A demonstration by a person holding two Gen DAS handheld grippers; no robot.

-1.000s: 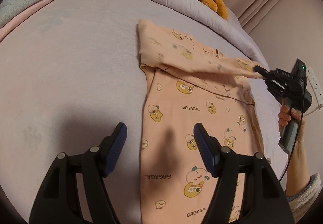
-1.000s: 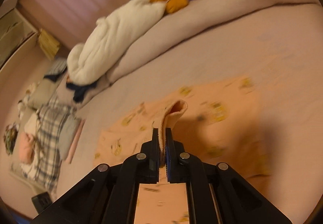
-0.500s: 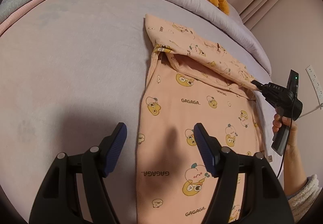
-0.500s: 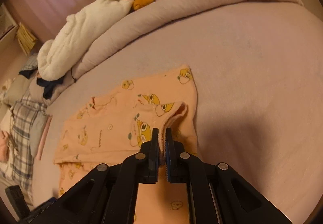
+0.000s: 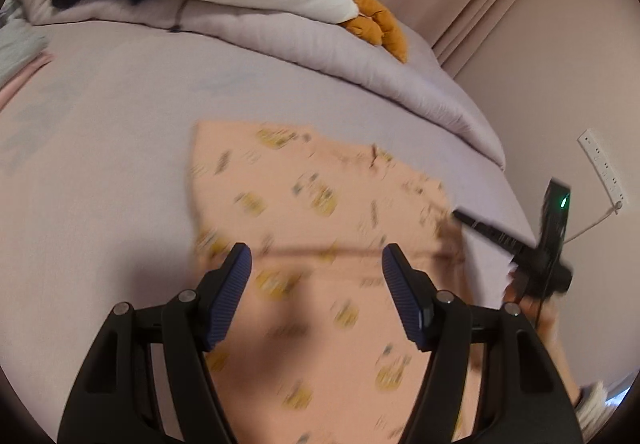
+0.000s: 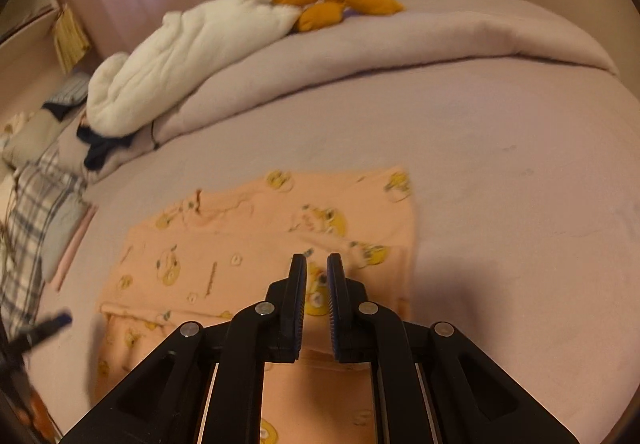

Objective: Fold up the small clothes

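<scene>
The peach garment (image 6: 256, 256) lies flat mid-bed (image 6: 500, 171), its top folded over. It looks light and limp; pinch a hem corner. Left gripper (image 5: 316, 272) gapes wide; right gripper (image 6: 317, 276) narrowly parted, empty.

- Left black two-finger gripper with blue ribbed pads (image 5: 316, 264): jaws spread wide, empty.
- Right black two-finger gripper (image 6: 317, 272): jaws parted by a narrow gap, nothing between them.
</scene>
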